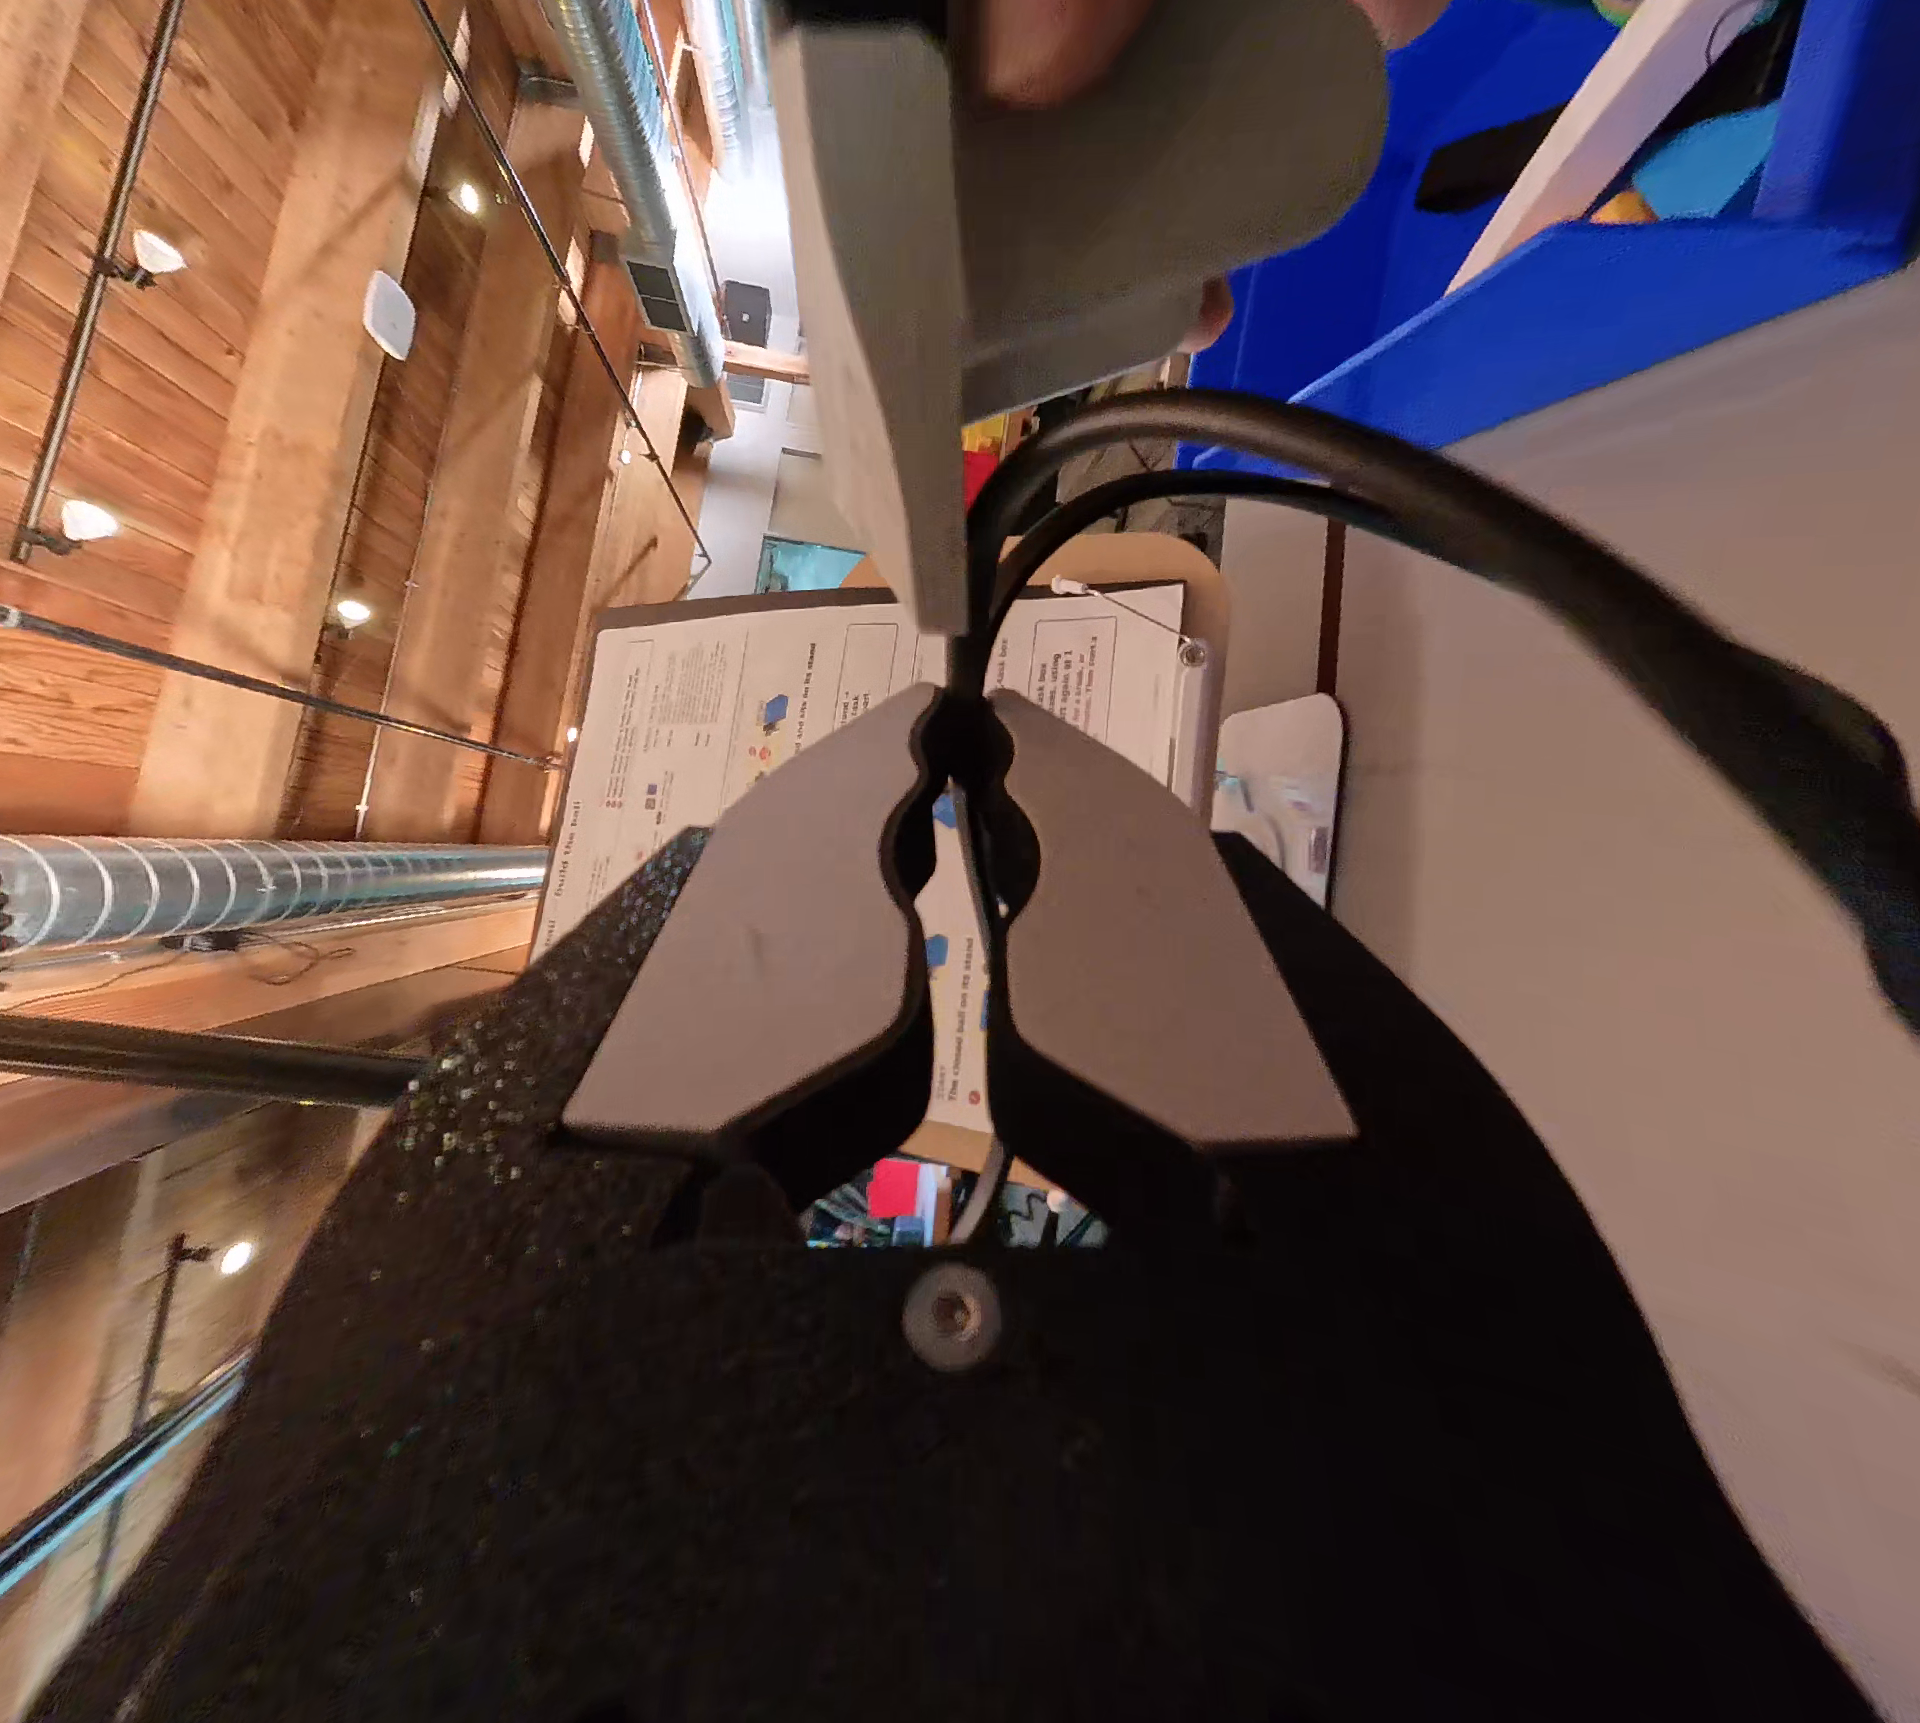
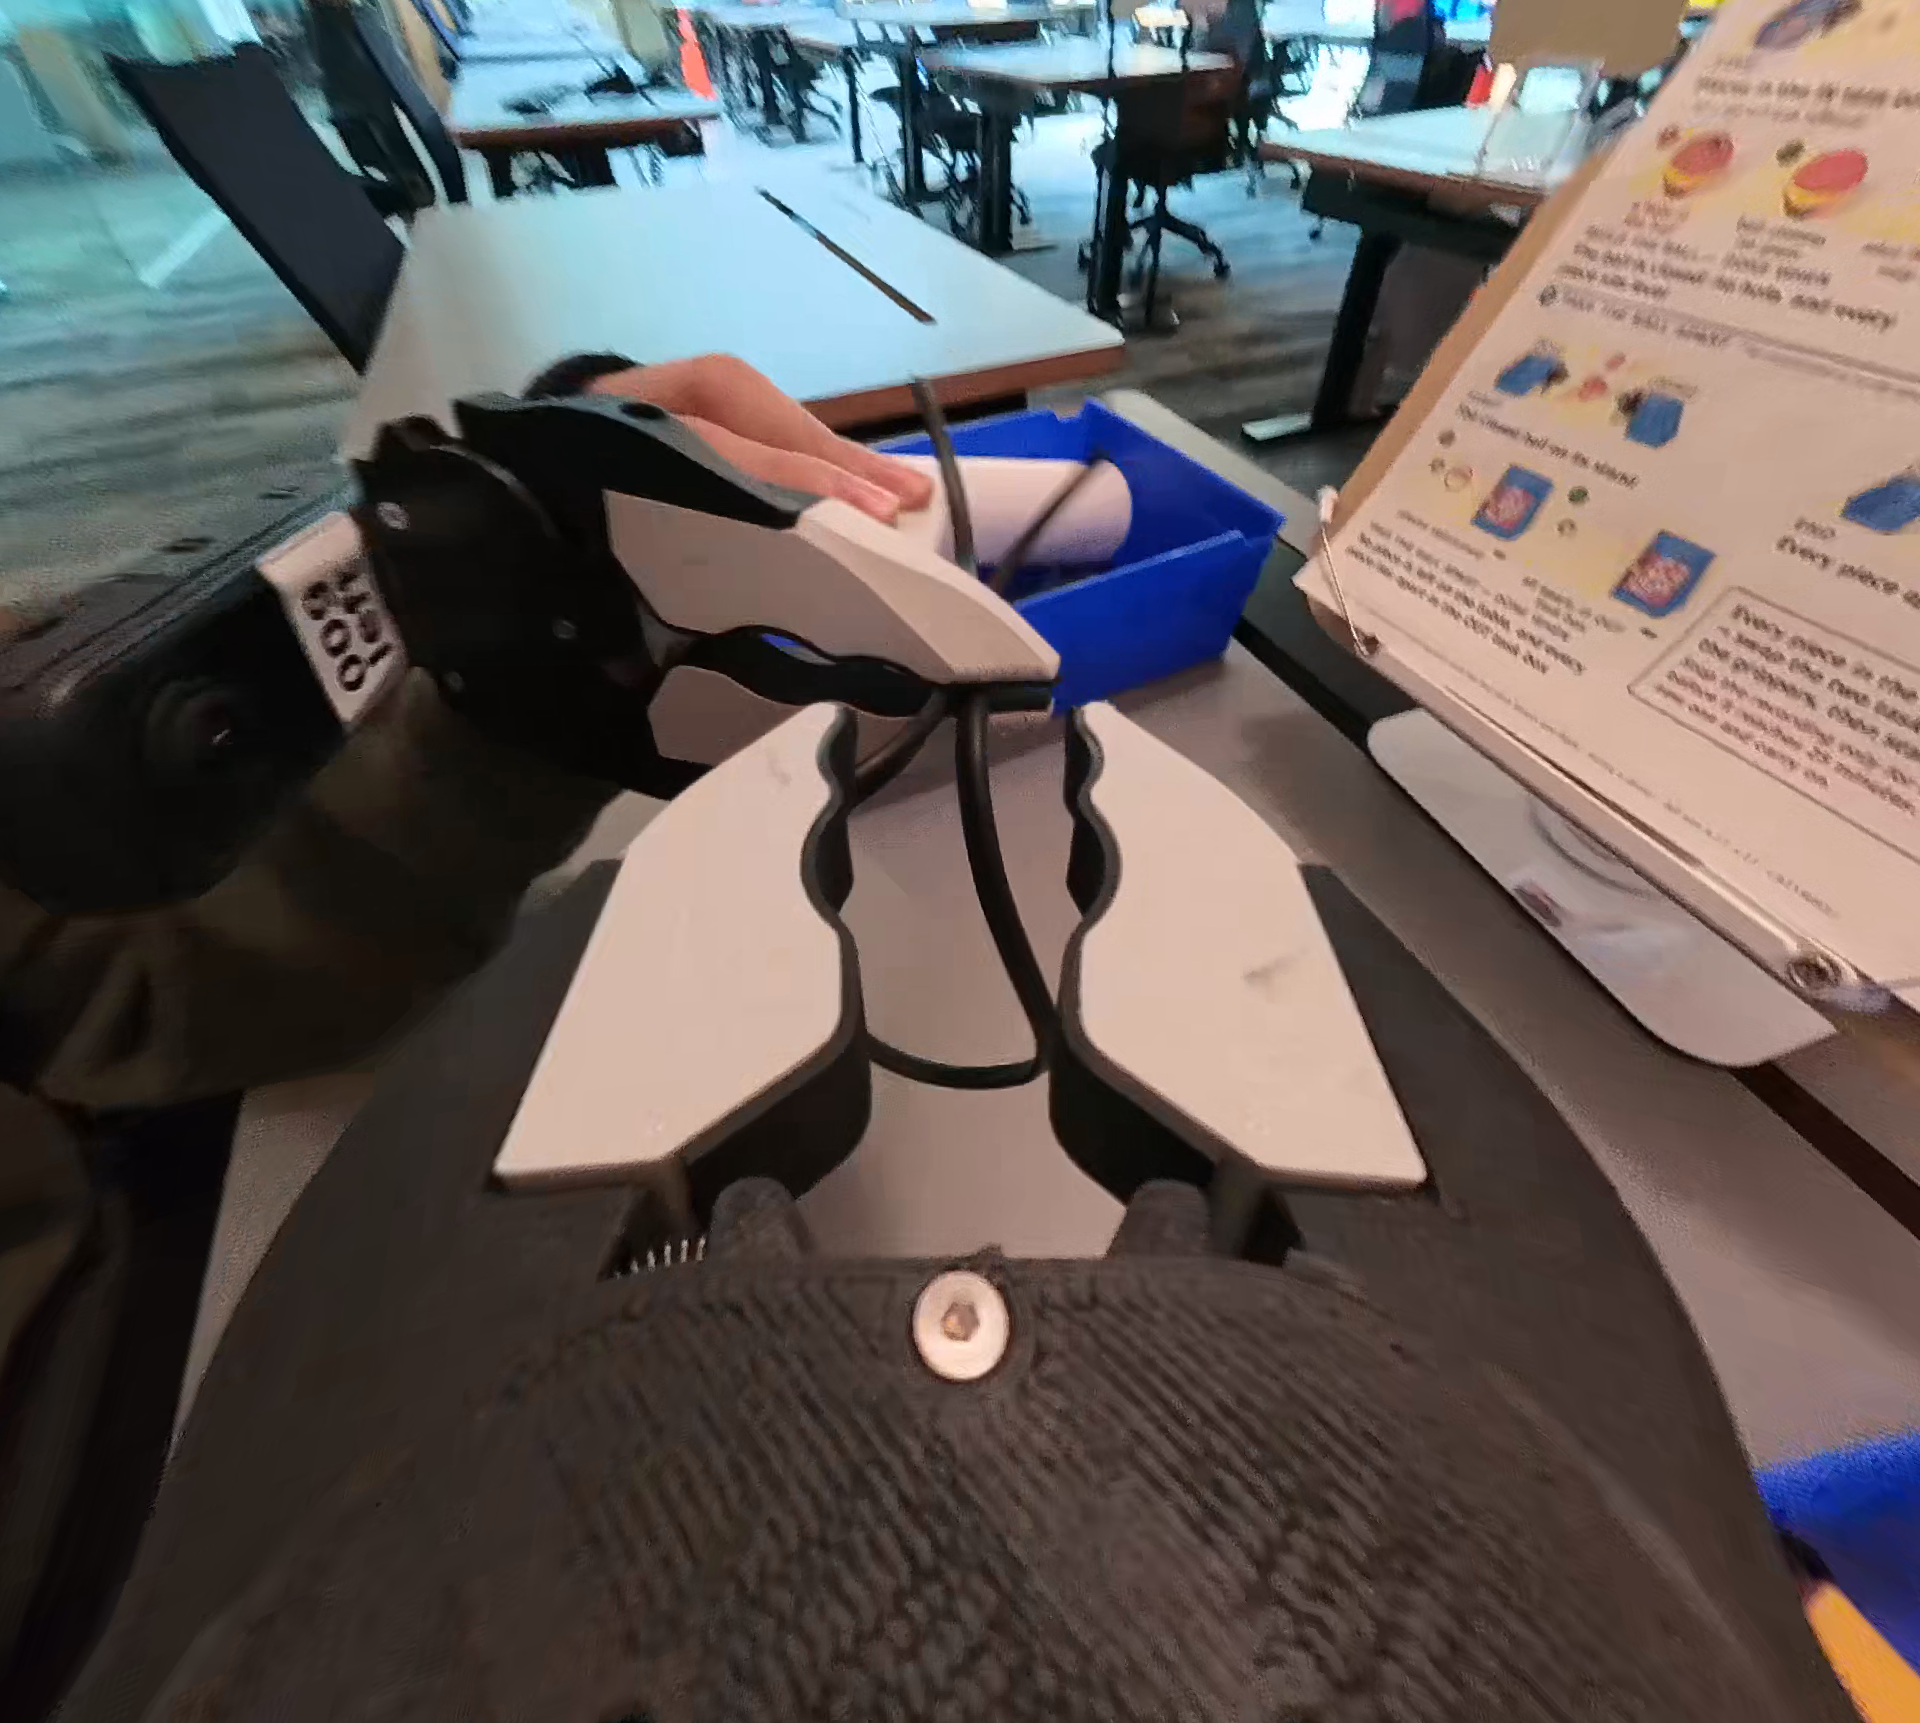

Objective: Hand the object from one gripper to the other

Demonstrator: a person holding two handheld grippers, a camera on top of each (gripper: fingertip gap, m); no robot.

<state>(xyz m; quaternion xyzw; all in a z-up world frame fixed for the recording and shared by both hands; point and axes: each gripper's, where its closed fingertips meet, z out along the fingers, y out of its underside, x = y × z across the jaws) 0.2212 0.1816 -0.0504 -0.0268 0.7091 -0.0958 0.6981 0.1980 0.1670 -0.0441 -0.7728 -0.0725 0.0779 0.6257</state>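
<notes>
The object is a black cable (image 2: 997, 894). My left gripper (image 1: 961, 707) is shut on it at the fingertips, and the cable curves away to the right (image 1: 1455, 510). In the right wrist view the left gripper (image 2: 1023, 686) comes in from the left, held by a hand (image 2: 790, 437), and pinches the cable just ahead of my right gripper (image 2: 961, 723). The right gripper is open. A loop of the cable hangs between its two fingers without being clamped. The right gripper's grey fingers (image 1: 883, 343) show close above the left one.
A blue bin (image 2: 1143, 613) with a white roll (image 2: 1029, 510) stands on the grey table (image 2: 1299, 800) just beyond the grippers. An instruction sheet on a stand (image 2: 1662, 530) is at the right. Other desks and chairs stand farther back. Left and right tips are no more than a few centimetres apart.
</notes>
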